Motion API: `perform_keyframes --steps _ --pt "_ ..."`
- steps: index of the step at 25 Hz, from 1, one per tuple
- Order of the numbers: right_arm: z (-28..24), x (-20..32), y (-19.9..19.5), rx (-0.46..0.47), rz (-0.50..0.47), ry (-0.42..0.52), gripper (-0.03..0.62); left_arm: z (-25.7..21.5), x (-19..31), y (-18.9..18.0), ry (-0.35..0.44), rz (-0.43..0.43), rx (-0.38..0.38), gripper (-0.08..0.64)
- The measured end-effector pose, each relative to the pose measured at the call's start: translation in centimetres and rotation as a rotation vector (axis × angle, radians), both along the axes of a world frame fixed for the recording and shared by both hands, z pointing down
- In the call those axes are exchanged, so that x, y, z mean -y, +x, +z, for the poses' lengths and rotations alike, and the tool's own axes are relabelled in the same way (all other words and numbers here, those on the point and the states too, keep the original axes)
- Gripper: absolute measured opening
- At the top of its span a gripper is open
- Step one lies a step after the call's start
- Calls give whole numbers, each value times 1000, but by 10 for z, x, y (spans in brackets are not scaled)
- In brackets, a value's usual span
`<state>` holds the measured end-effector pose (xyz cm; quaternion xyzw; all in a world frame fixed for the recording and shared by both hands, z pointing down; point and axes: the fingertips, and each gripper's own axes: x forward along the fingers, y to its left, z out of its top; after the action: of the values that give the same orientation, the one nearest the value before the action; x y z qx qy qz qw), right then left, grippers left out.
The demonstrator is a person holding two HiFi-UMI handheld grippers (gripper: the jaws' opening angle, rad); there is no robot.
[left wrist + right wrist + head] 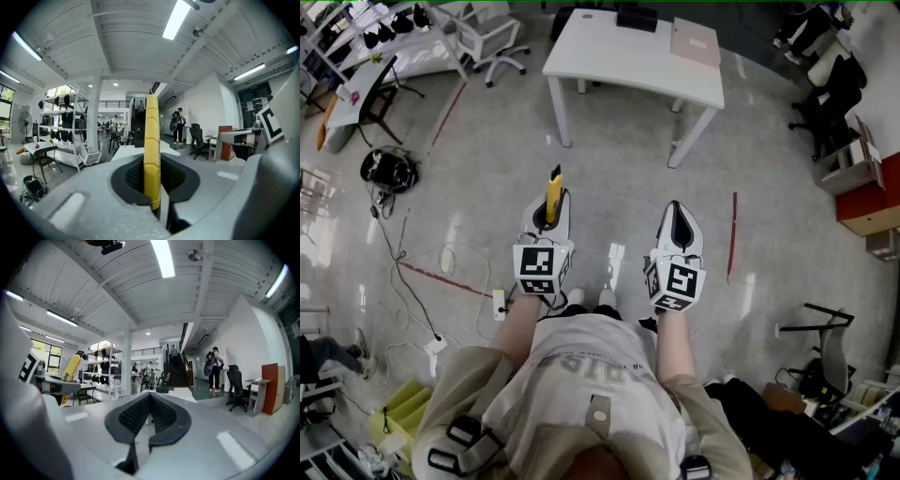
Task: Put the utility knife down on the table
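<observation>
A yellow utility knife [553,192] stands upright between the jaws of my left gripper [550,208], which is shut on it. In the left gripper view the utility knife [152,150] rises straight up out of the closed dark pads. My right gripper [678,223] is level beside the left one, shut with nothing between its pads. From the right gripper view the utility knife [71,369] shows off to the left. The white table [637,58] lies ahead across the floor, well beyond both grippers.
A pink folder [695,43] and a dark object [637,18] lie on the white table. Cables and a black bag [389,172] are on the floor at the left. Office chairs [492,42] stand at the back left, a red cabinet [875,202] at the right.
</observation>
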<state>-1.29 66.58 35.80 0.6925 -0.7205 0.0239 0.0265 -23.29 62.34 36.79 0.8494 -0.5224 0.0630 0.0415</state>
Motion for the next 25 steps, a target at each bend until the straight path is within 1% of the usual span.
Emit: perform_keyframes --steps 6,13,21,23,25 --pt "0 -2 5 -7 -3 1 0 -1 1 2 3 -12 -10 29" --pt "3 3 16 -16 -11 -9 0 6 4 16 -12 -9 -13 29" --pt "7 12 37 70 -36 12 6 8 11 32 -14 -32 -11 29" --pt "5 16 41 99 -64 21 156 8 14 35 -17 -41 -7 29" --pt "3 20 47 114 -85 32 209 6 16 39 -16 -54 -4 29"
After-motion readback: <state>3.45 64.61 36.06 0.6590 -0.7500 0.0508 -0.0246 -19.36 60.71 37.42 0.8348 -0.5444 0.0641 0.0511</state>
